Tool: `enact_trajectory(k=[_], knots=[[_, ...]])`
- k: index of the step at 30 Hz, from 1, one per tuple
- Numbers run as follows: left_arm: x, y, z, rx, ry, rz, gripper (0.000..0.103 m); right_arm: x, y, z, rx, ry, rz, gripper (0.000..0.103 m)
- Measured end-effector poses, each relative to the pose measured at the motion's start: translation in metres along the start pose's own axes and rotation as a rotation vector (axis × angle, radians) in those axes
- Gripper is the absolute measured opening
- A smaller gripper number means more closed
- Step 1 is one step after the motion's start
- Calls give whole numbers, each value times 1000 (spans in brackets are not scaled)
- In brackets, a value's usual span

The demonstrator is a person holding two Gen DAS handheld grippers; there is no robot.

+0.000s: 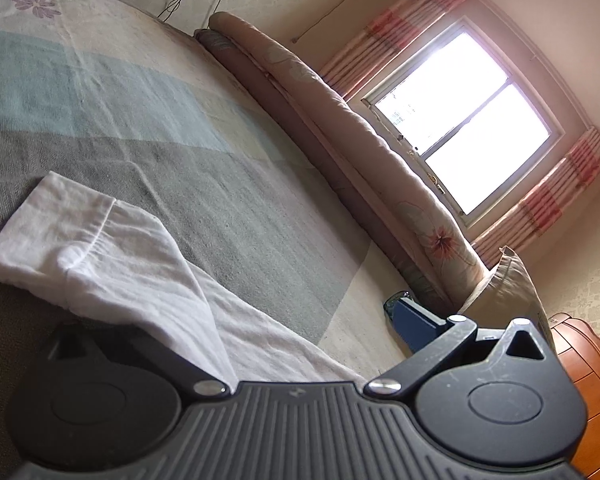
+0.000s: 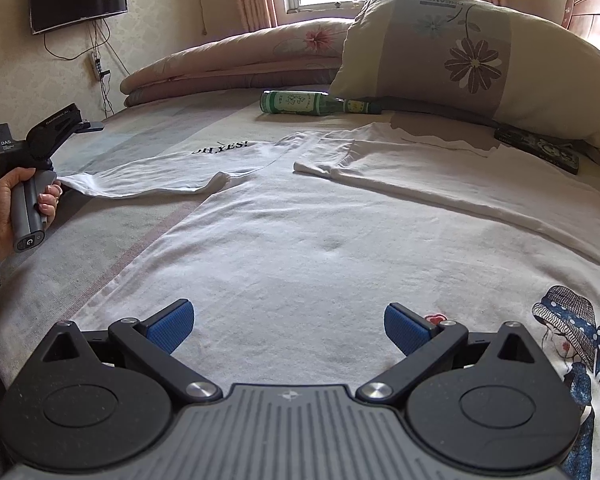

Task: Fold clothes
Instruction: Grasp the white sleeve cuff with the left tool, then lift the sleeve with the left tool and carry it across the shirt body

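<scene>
One white T-shirt (image 2: 300, 240) lying spread on bed (image 2: 112, 240), right sleeve folded inward. Left of shirt: person's hand (image 2: 8, 204) gripping left hand-held gripper (image 2: 66, 122); its jaw spread impossible to tell, shirt sleeve (image 1: 112, 256) draping over one finger. Over shirt's lower part: right hand-held gripper (image 2: 289, 326) hovering, blue pads (image 2: 170, 326) standing wide apart, gripping nothing. Beyond shirt: green bottle (image 2: 300, 103) lying flat, pillow (image 2: 472, 56) leaning rightward.
</scene>
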State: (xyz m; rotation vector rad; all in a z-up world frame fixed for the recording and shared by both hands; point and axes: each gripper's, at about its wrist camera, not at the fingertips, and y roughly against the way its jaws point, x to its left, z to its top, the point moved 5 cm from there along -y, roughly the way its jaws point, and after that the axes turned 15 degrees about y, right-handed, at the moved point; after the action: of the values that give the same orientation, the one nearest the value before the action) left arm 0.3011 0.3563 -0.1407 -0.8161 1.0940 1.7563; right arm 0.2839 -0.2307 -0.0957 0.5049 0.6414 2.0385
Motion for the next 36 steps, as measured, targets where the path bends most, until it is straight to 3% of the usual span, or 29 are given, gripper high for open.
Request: enact_trajectory(k=[5, 18, 26, 36], knots=[[-19, 5, -4, -6, -3, -29, 102, 1, 1, -1, -2, 0, 2, 103], [-117, -6, -28, 118, -159, -22, 102, 3, 3, -2, -9, -1, 9, 103], [-165, -7, -61, 225, -201, -35, 102, 4, 4, -3, -13, -1, 12, 103], [-214, -9, -101, 274, -283, -47, 102, 5, 6, -4, -17, -2, 17, 103]])
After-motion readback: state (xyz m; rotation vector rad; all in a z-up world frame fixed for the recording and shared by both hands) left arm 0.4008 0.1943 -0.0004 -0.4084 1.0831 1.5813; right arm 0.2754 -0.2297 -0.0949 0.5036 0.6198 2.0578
